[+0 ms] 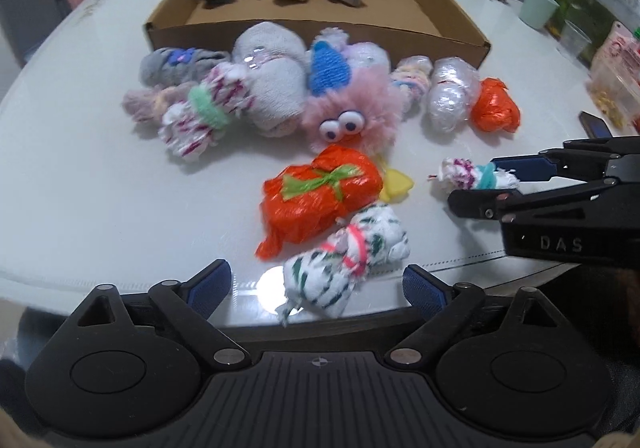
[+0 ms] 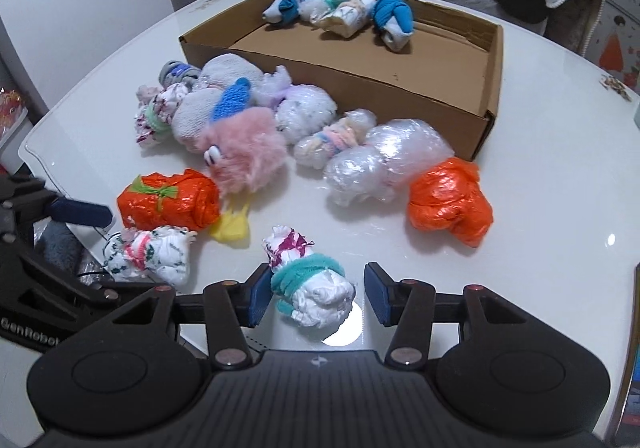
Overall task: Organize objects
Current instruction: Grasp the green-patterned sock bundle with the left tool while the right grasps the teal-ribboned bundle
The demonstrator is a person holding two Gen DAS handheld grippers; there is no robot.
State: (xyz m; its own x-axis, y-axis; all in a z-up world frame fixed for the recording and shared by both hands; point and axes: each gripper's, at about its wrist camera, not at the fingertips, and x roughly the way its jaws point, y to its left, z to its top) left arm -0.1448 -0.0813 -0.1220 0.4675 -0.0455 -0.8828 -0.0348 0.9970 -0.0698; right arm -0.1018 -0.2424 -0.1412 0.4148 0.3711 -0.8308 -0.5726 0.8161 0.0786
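My right tongs point(image 2: 316, 298) straddle the white cloth bundle with teal band point(image 2: 310, 286), left pad touching, right pad clear. Left tongs point(image 1: 318, 280) gape around the green-striped white bundle point(image 1: 348, 254). Centre each before squeezing.

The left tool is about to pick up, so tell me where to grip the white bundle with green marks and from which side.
Grip the white bundle with green marks across its middle, at the pink tie, coming from above and the near side. It lies on the table between the left tool's open fingers, its long axis pointing away. Its far end lies against the orange bundle, so keep the fingers off that end.
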